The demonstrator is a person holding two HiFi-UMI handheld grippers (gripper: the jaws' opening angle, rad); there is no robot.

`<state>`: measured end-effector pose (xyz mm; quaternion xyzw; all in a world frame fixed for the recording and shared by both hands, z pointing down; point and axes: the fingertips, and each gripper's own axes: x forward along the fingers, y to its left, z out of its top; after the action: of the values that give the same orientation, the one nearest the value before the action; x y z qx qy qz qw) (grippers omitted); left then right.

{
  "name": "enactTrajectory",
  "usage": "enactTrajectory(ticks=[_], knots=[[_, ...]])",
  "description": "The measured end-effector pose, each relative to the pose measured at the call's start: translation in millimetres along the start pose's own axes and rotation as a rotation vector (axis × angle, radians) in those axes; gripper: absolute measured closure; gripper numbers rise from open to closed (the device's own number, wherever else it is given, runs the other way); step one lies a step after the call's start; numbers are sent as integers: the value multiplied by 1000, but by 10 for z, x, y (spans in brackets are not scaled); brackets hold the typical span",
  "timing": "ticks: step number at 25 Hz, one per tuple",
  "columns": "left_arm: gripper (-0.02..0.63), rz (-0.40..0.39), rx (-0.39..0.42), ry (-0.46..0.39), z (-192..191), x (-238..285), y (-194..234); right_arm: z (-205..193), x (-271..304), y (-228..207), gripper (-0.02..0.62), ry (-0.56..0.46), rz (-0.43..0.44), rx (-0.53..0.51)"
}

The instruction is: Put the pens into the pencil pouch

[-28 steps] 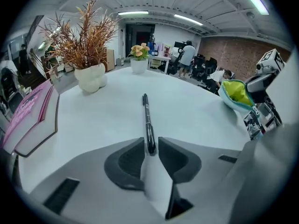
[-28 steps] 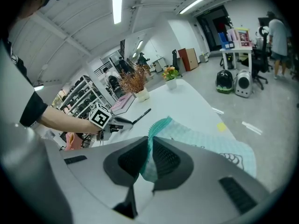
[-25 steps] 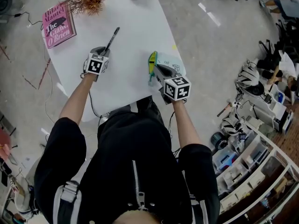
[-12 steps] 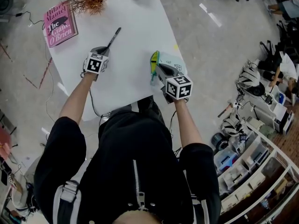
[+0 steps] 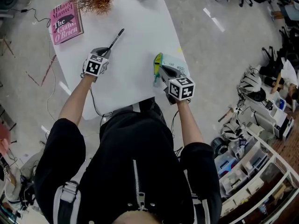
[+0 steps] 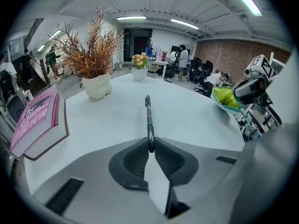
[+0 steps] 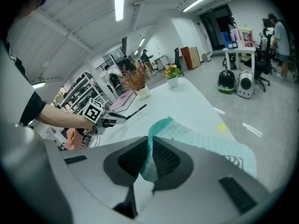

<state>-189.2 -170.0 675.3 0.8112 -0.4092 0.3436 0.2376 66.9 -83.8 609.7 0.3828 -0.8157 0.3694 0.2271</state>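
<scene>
Way off to the left of the pencil pouch [image 5: 173, 62], by the far-left corner of the white table [image 5: 135, 36], sits a pink book [image 5: 67, 21]. Its cover is the only thing I can actually read: "Hilary Mantel" and "The Giant, O'Brien". Closer to the pouch but still left of it, with bare tabletop between, is the left gripper [image 5: 104, 53]. It has just been closing its jaws, and they're now pinched on the near end of the black pen [image 5: 116, 39]. The pen's long axis runs straight out from the jaws, away from the person, so it points past the pouch's far-left side rather than at it. The pouch itself lies at the table's right edge with its yellow-green mouth facing left toward the pen. The right gripper [image 5: 161, 72] is clamped on the teal fabric right at that opening, holding it up. So I'd say the carry is the left hand's job: swing rightward and turn the pen's tip into the mouth. Print on the pouch's face is too small to read.
</scene>
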Motion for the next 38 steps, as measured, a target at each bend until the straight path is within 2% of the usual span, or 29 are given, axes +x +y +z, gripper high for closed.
enactTrajectory(ticks=[5, 12, 19, 26, 32, 38], knots=[[551, -38, 21, -19, 42, -125, -65, 3, 1, -12, 554, 7, 4, -9], [551, -150, 110, -20, 80, -270, -351, 1, -3, -11, 554, 8, 6, -20], [551, -318, 212, -11, 110, -369, -755, 17, -7, -41, 554, 3, 1, -22], [551, -458, 260, 2, 189, -458, -1151, 20, -57, -35, 554, 3, -2, -24], [551, -545, 324, 28, 208, -499, -1453, 6, -54, -18, 554, 3, -5, -29], [551, -587, 422, 61, 190, -499, -1647, 11, -89, -11, 554, 5, -5, -35]])
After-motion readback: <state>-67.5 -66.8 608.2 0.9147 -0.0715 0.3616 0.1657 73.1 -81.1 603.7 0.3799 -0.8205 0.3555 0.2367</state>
